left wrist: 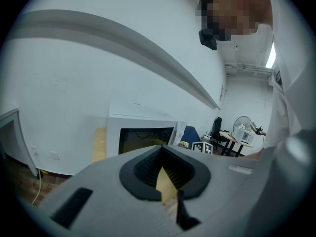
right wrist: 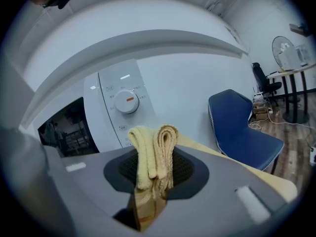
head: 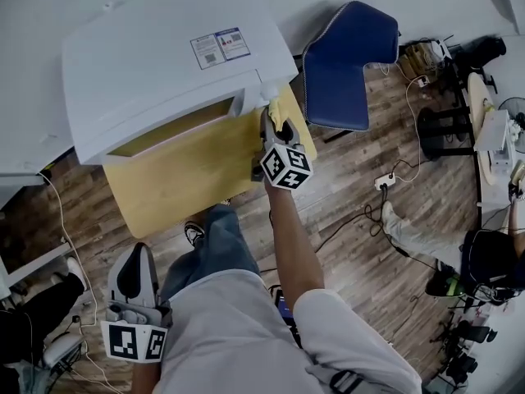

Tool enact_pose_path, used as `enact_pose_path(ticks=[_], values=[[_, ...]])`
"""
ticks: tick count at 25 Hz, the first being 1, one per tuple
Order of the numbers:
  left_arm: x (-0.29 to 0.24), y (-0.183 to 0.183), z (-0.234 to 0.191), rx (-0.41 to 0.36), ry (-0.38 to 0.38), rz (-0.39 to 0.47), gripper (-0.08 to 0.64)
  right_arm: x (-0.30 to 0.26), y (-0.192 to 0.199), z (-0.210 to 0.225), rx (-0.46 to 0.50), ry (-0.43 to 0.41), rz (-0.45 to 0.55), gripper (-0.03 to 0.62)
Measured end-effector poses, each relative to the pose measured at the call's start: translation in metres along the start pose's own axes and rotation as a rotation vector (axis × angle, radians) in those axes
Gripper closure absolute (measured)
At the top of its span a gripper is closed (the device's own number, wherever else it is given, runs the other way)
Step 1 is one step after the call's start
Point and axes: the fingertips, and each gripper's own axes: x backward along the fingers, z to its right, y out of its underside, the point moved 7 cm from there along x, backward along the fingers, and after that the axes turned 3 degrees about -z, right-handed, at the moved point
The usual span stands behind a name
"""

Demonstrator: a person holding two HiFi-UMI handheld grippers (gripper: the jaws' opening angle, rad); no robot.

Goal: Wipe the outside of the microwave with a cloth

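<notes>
At the wooden table [head: 176, 179], right gripper [head: 268, 117] pinches the cloth [right wrist: 150, 149] beside the microwave [head: 156, 56]; left gripper [head: 136, 261] closed, empty.

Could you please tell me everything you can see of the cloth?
The cloth is a soft, looped towel fabric, pale yellow with one tanner fold. It is folded into thick layers whose rounded folds stand up. The right gripper is shut on it, and its lower part hangs down between the jaws. It is held at the front right corner of the microwave, near the dial and above the table. Whether it touches the microwave cannot be told.
</notes>
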Motion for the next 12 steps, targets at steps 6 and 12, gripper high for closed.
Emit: enact_pose_path(ticks=[6,12], values=[[0.015,-0.002,0.003,-0.071,-0.005,-0.001,0.565,0.010,0.007,-0.009,-0.011,-0.004,0.015,0.479],[0.031,-0.004,0.002,-0.110,-0.020,0.016,0.565,0.014,0.027,-0.041,0.022,-0.057,-0.015,0.479]])
